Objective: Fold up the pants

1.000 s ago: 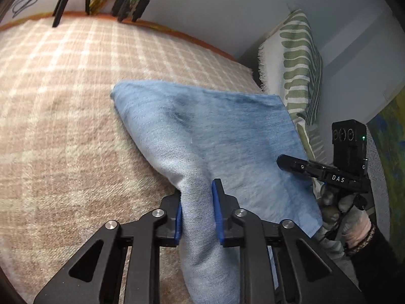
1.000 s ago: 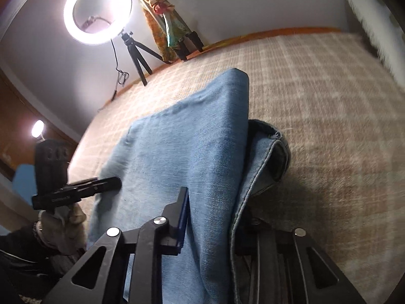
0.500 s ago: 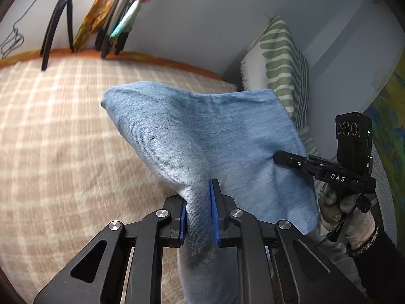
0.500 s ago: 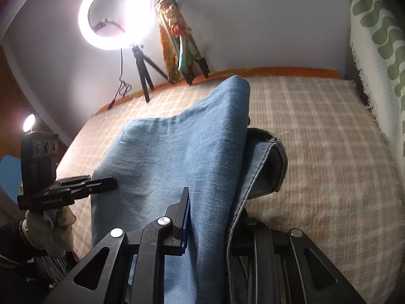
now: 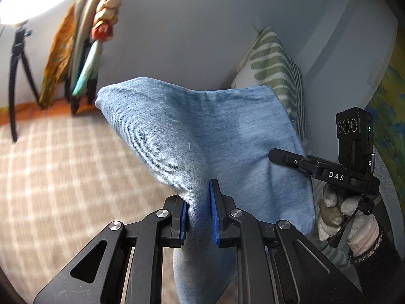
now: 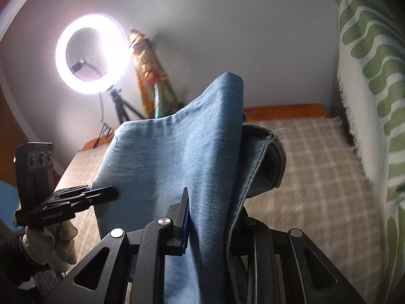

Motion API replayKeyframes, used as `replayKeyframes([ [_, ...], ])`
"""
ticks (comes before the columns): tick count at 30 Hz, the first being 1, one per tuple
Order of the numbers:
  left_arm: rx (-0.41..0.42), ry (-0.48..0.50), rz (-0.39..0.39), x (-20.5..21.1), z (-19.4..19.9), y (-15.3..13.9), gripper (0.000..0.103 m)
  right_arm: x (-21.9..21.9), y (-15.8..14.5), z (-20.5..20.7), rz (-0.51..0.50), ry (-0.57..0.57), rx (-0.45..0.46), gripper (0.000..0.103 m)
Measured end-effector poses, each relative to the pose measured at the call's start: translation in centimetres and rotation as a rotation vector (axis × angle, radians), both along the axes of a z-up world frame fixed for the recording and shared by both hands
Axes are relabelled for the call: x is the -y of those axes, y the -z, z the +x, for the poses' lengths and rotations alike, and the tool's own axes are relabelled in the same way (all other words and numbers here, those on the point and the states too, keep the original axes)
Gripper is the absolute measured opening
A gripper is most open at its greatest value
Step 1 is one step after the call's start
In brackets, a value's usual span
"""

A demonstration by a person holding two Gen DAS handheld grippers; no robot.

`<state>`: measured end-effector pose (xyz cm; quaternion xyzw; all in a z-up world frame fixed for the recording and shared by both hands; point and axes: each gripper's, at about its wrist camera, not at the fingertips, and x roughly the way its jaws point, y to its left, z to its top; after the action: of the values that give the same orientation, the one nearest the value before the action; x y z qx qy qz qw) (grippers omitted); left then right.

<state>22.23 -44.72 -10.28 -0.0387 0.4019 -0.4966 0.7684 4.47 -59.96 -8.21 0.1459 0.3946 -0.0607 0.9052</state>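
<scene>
Light blue denim pants (image 5: 202,139) held up between two black two-finger grippers, above the bed.

The left gripper (image 5: 200,217) pinches a bunched fold of the one pair between its blue pads (image 5: 214,215), and the right gripper (image 6: 210,217) is clamped on another stretch of the cloth, its far finger hidden behind the denim. The fabric hangs raised over the beige checked bedspread (image 5: 63,177). One white pillow with green wavy stripes (image 6: 367,76) stands at the bed's side. Farther off, against the wall, stand one lit ring light on a tripod (image 6: 91,53) and a bundle of coloured cloths (image 5: 83,48).
</scene>
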Motion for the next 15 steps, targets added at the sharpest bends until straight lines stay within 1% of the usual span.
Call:
replayKeyframes([
  [7,0.033,-0.009,0.008,4.4,4.7,0.2,0.013,4.2,0.2,4.9,-0.028,0.029,0.0,0.021],
  [9,0.023,-0.014,0.01,5.3,6.0,0.8,0.013,5.4,0.7,6.4,-0.026,0.037,-0.005,0.021],
  [15,0.02,-0.019,0.038,8.0,8.1,2.5,0.013,8.5,3.0,9.7,-0.029,0.058,-0.04,0.021],
])
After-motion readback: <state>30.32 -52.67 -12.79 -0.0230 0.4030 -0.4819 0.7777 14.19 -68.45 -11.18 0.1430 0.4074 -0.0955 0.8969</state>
